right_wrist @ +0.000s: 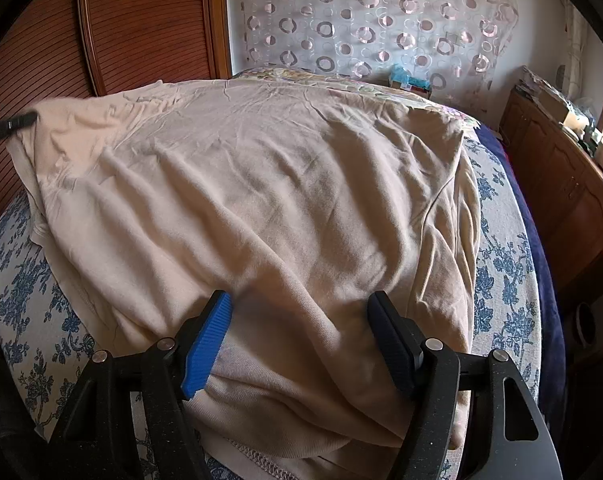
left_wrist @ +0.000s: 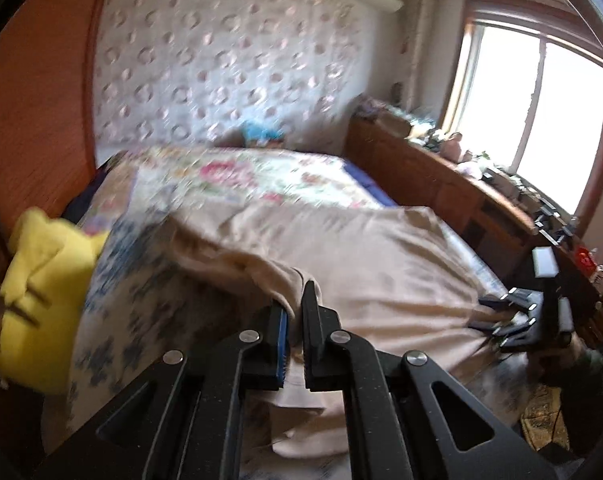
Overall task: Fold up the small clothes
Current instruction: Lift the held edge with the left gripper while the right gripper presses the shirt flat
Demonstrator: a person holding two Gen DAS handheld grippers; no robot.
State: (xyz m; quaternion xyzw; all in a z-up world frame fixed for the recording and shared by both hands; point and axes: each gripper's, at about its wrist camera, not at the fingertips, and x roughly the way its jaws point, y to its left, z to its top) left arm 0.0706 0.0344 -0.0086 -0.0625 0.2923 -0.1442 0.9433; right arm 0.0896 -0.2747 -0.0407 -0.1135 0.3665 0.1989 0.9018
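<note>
While the left gripper [left_wrist: 295,300] pinches the beige garment [right_wrist: 261,184], the right gripper [right_wrist: 299,312] rests wide apart on its hem.

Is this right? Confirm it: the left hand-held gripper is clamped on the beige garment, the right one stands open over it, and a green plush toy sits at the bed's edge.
One detail is wrong: the plush toy is yellow, not green, as the left wrist view shows. The rest holds: the left hand-held gripper is clamped on the beige garment, and the right hand-held gripper stands open over it.
</note>
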